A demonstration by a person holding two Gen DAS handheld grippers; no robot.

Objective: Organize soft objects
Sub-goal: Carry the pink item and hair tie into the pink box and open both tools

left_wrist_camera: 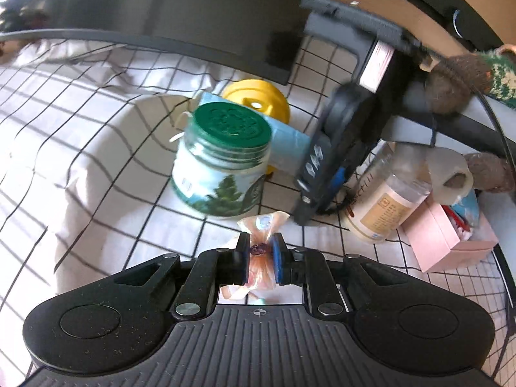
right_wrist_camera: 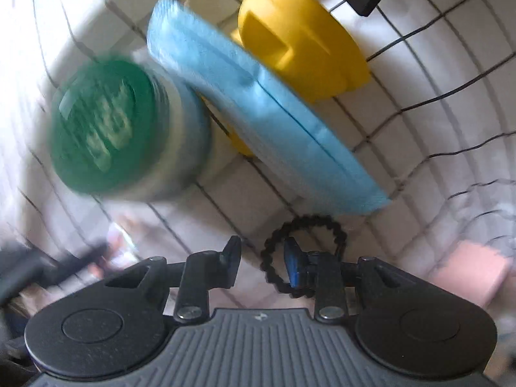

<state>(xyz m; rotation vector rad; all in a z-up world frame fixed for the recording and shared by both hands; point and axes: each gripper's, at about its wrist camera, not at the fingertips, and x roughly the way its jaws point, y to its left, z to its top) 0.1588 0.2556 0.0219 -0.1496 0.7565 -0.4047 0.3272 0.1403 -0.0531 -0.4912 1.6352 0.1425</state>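
Observation:
My left gripper (left_wrist_camera: 260,247) is shut on a small peach-coloured plastic packet (left_wrist_camera: 262,225), held just above the checked white cloth (left_wrist_camera: 96,148). My right gripper (right_wrist_camera: 262,251) is open, low over the cloth; it shows in the left wrist view (left_wrist_camera: 325,167) as a dark body to the right of the jar. A black beaded hair tie (right_wrist_camera: 304,222) lies around its right fingertip (right_wrist_camera: 292,254). A blue folded cloth pack (right_wrist_camera: 258,116) leans between a green-lidded jar (right_wrist_camera: 109,125) and a yellow plastic spool (right_wrist_camera: 300,35). The jar (left_wrist_camera: 222,161) stands ahead of the left gripper.
A clear bottle with a tan label (left_wrist_camera: 383,200), a pink box (left_wrist_camera: 448,242) and brown plush pieces (left_wrist_camera: 458,80) lie at the right. A dark flat object (left_wrist_camera: 193,22) lies at the back of the cloth.

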